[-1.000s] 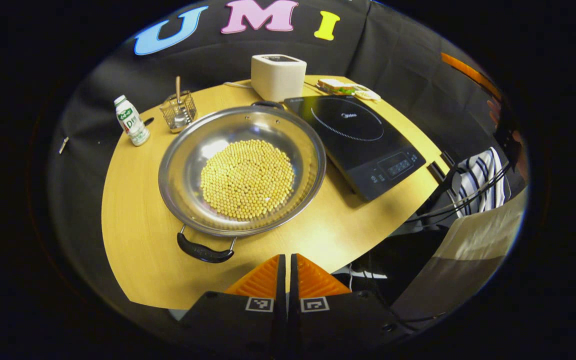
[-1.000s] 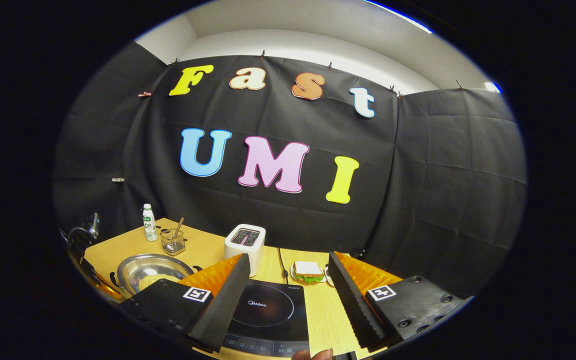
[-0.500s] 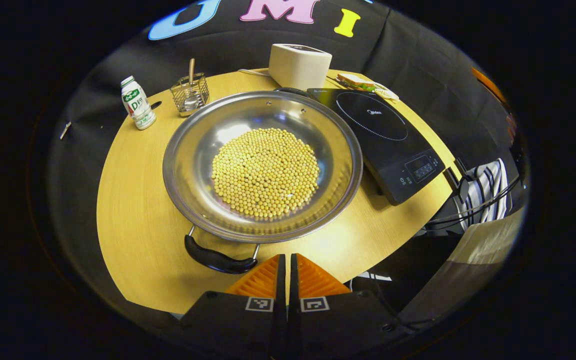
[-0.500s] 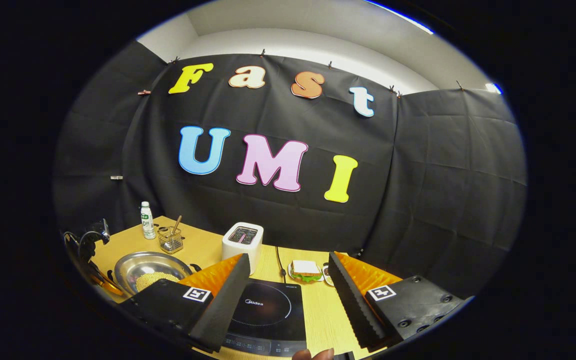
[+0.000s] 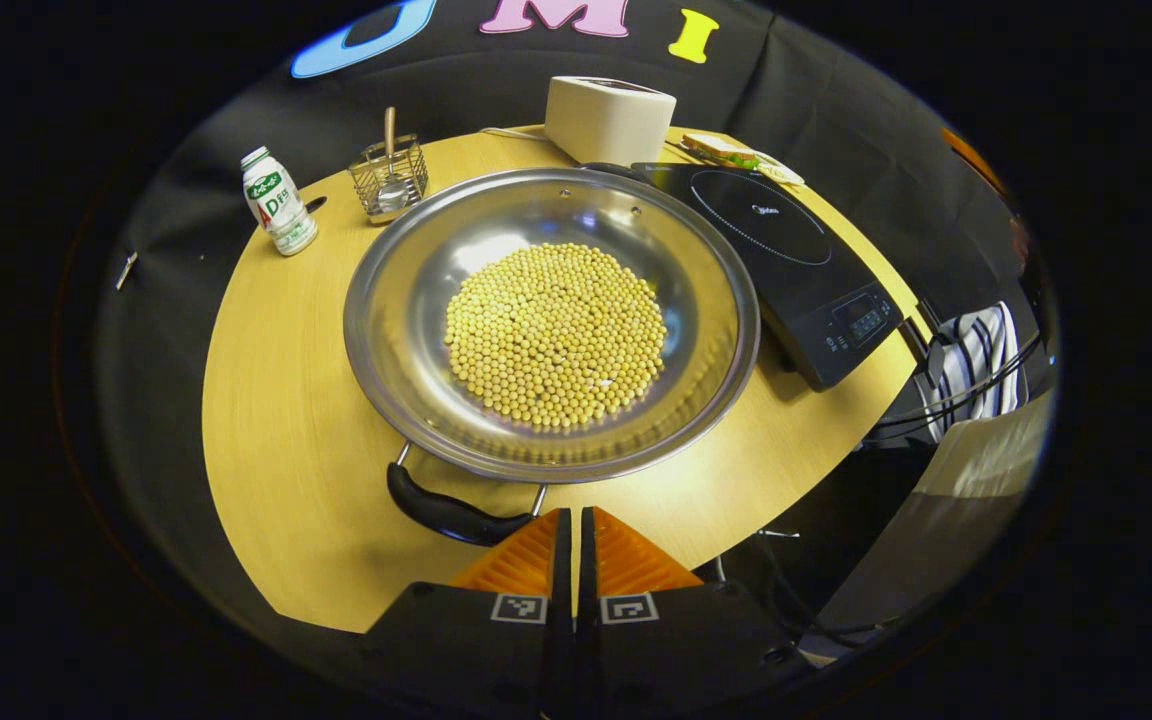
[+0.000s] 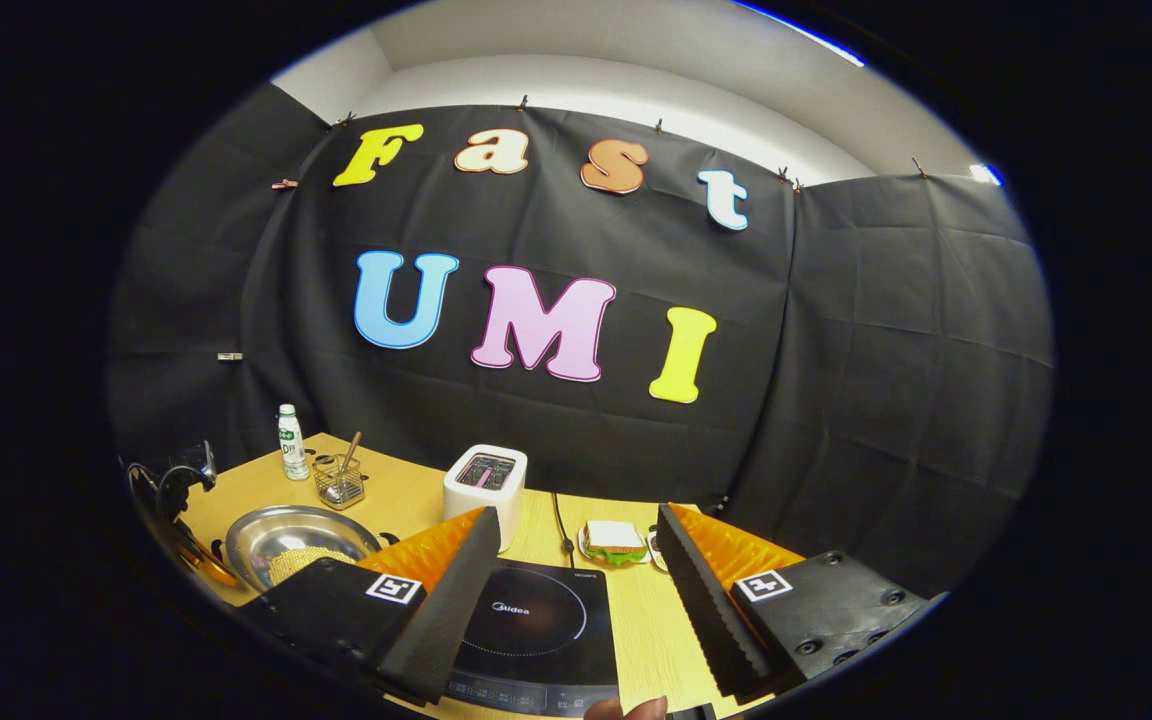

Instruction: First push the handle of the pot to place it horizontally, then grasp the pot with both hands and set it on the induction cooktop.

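I judge the job barely begun: the pot [image 5: 551,320], full of beans [image 5: 556,335], sits mid-table just beside the cooktop [image 5: 786,255], not on it, and its near handle [image 5: 456,512] points toward the table's [image 5: 276,450] front edge. My left gripper [image 5: 573,530] is clenched shut on nothing, its tips just beside that handle, so the push looks next; the two-handed lift remains. My right gripper [image 6: 576,590] hangs released, spread wide above the cooktop [image 6: 536,625]. Its view adds the toaster's [image 6: 486,485] slots and the pot [image 6: 296,540] toward the table's left edge.

Bean-filled steel pot [image 5: 406,330] beside cooktop [image 5: 786,250]
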A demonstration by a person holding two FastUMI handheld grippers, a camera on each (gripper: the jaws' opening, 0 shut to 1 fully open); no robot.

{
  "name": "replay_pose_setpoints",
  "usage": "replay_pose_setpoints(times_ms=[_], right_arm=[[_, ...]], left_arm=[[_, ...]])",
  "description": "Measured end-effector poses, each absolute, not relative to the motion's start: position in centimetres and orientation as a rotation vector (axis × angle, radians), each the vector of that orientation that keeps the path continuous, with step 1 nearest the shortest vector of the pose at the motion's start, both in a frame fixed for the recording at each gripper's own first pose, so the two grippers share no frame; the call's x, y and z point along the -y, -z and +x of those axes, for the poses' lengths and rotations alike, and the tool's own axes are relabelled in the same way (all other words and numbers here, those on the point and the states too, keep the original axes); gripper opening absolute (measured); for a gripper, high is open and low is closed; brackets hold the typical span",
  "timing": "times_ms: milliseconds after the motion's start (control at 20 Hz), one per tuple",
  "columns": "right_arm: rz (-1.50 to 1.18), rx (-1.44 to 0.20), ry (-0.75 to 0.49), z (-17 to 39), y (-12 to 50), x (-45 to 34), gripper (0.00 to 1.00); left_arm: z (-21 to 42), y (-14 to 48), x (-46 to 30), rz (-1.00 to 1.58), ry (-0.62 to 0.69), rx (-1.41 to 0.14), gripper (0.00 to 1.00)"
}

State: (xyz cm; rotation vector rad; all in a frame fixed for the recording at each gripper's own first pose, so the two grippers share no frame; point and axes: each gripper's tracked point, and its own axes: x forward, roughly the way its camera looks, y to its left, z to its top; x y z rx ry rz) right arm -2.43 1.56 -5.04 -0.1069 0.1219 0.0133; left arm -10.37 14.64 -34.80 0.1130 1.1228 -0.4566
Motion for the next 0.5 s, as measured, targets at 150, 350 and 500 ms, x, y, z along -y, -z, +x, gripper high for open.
replay_pose_setpoints(times_ms=[150,350,500], right_arm=[[-0.103,-0.132,-0.011,-2.2,5.6,-2.0,0.98],[-0.104,-0.141,-0.009,-2.1,5.9,-2.8,0.98],[-0.112,-0.152,-0.004,-1.8,6.2,-3.2,0.98]], left_arm=[[-9.6,35.0,-16.3,0.143,0.449,-1.127,0.05],[-8.1,35.7,-19.3,0.175,0.428,-1.128,0.05],[-6.5,36.2,-21.1,0.181,0.411,-1.127,0.05]])
